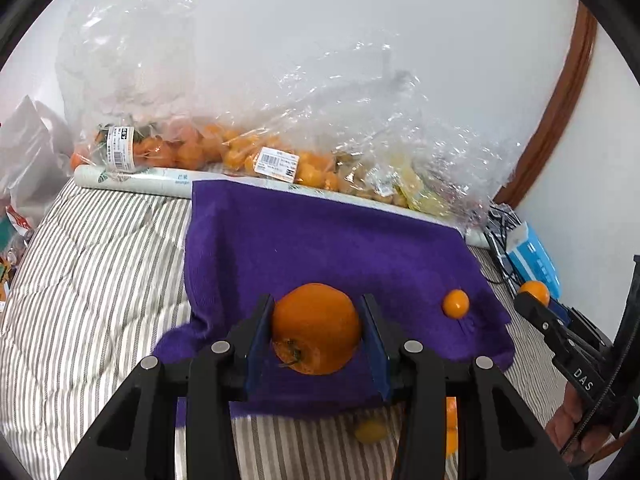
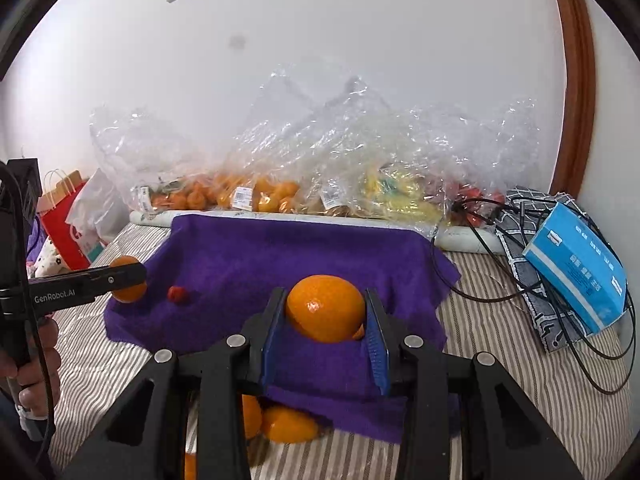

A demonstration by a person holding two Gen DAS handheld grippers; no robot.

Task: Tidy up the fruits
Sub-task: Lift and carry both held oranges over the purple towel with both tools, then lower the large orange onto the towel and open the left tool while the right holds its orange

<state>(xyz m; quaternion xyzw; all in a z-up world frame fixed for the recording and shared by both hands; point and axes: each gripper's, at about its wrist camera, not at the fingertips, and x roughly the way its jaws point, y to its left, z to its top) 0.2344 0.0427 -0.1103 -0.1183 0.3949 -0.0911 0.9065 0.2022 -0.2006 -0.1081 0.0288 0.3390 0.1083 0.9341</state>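
My left gripper (image 1: pixel 317 326) is shut on a stemmed orange (image 1: pixel 316 328) above the purple cloth (image 1: pixel 320 236); in the right wrist view the left gripper (image 2: pixel 128 278) shows at the left with that orange (image 2: pixel 129 294). My right gripper (image 2: pixel 326 310) is shut on another orange (image 2: pixel 326 306) over the cloth (image 2: pixel 288 256); it shows in the left wrist view (image 1: pixel 532 298) at the right. A small kumquat (image 1: pixel 455 303) and a small red fruit (image 2: pixel 178 294) lie on the cloth. Loose oranges (image 2: pixel 288 424) lie by its near edge.
Clear plastic bags of oranges and other fruit (image 2: pixel 264 194) line the wall behind a paper roll (image 1: pixel 140 180). A blue box (image 2: pixel 576 268), patterned cloth and black cables (image 2: pixel 480 240) lie at the right. Shopping bags (image 2: pixel 72 216) stand at the left. A striped quilt (image 1: pixel 92 272) covers the bed.
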